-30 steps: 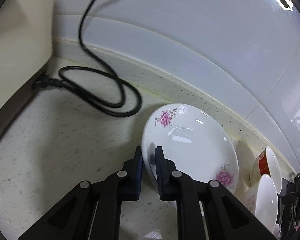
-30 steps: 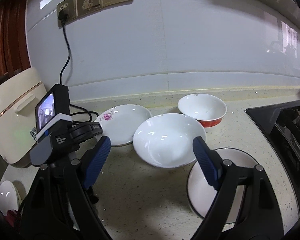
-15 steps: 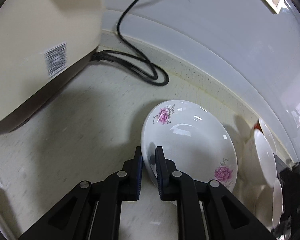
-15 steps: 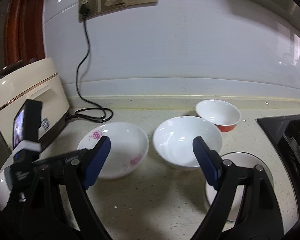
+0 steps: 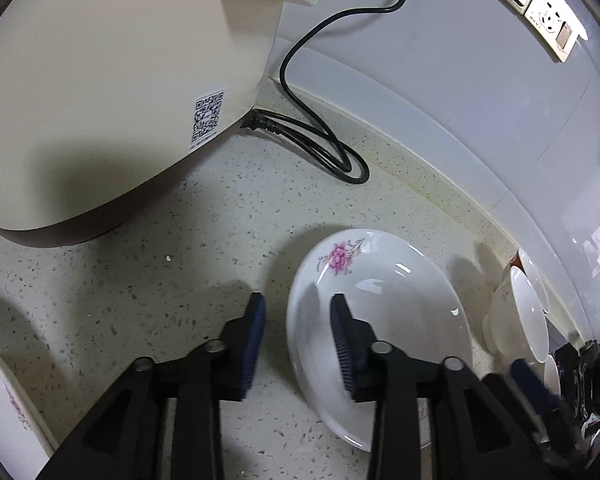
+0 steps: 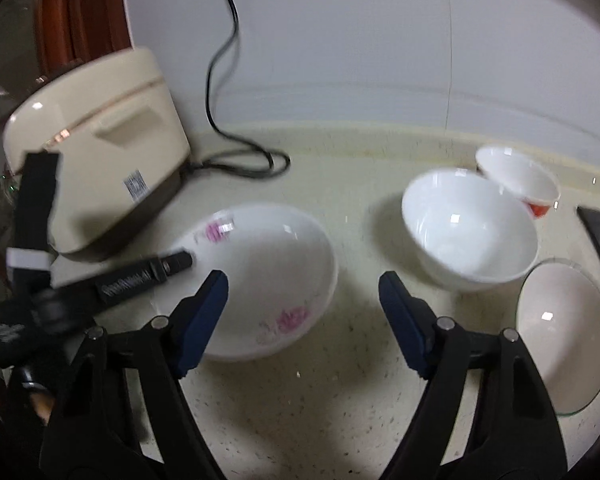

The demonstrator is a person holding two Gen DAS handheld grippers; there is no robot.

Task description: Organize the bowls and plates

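The left gripper [image 5: 296,312] was released, its jaws parted astride the near rim of the flowered plate [image 5: 384,300], one finger over the plate, the other outside it above the worktop [image 5: 140,280]. The right gripper [image 6: 302,290] hung wide open and empty, the plate just ahead and left of it. The left was judged nearer. Beyond the plate, to its right, stood the white bowl [image 6: 470,228], then the red-based bowl [image 6: 518,180]; the rice cooker [image 6: 96,176] lay to its left.

Two wrist fisheyes looking down at one counter

The left view is sitting low and close, facing the wall; the right is looking from higher, both sharing the floral plate [image 5: 384,300] [image 6: 268,280] and rice cooker [image 5: 112,92] [image 6: 96,160].
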